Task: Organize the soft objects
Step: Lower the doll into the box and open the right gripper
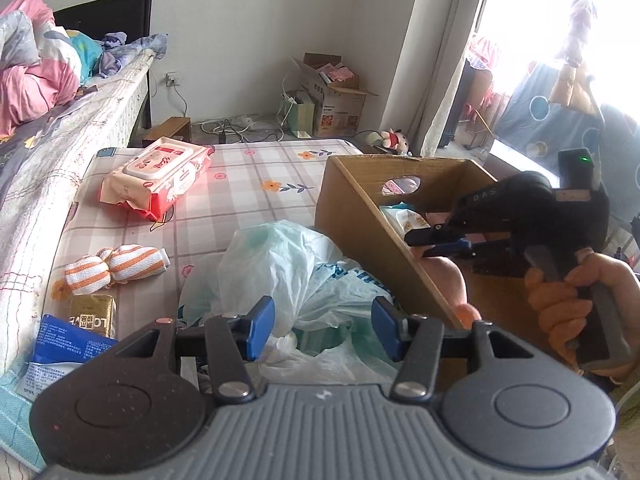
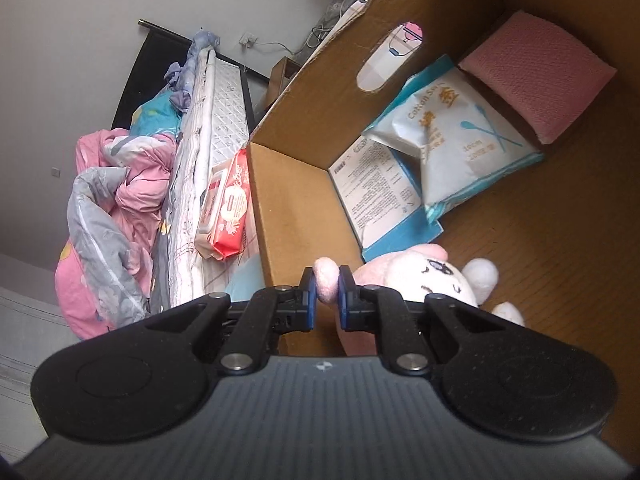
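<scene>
In the right wrist view the right gripper (image 2: 325,292) pinches a pink ear of the plush toy (image 2: 424,280) at the lower centre, inside the cardboard box (image 2: 292,208). A cotton swab pack (image 2: 452,148) and a pink cloth (image 2: 540,76) lie in the upper right. The left gripper (image 1: 323,326) is spread over a plastic bag (image 1: 288,268), touching nothing. A wet wipes pack (image 1: 160,176) lies at upper left

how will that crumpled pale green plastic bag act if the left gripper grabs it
The crumpled pale green plastic bag will probably be floppy: it lies in loose folds with no shape of its own. It looks thin and translucent, so likely light. The film may slip or bunch between the left gripper pads, which stand open just above it.
</scene>
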Demonstrator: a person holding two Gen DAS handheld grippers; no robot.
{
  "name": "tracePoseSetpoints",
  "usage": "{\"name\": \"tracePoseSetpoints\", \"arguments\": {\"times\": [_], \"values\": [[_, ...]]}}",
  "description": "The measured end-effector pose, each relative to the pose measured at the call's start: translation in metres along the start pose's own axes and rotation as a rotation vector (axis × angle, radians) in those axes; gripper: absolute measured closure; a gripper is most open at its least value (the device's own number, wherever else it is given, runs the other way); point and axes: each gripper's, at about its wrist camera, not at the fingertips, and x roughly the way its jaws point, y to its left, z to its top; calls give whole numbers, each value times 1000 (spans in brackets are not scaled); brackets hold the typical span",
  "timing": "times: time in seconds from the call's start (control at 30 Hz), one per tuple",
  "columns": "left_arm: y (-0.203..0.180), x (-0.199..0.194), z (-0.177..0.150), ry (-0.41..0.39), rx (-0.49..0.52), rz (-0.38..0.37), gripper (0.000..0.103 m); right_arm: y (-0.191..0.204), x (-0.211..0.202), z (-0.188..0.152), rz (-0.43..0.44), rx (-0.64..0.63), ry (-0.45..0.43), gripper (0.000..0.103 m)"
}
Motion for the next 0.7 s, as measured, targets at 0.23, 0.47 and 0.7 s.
{"name": "tracePoseSetpoints", "arguments": {"times": [0.23,0.47,0.7], "values": [[1,-1,-5,-1,18,-9,47,-7,8,4,36,65,26,81],[4,-6,-11,-3,16,-6,45,-14,-19,16,39,60,-44,54],[14,-17,-24,-3,3,32,43,-35,-17,23,-30,93,8,52]]}}
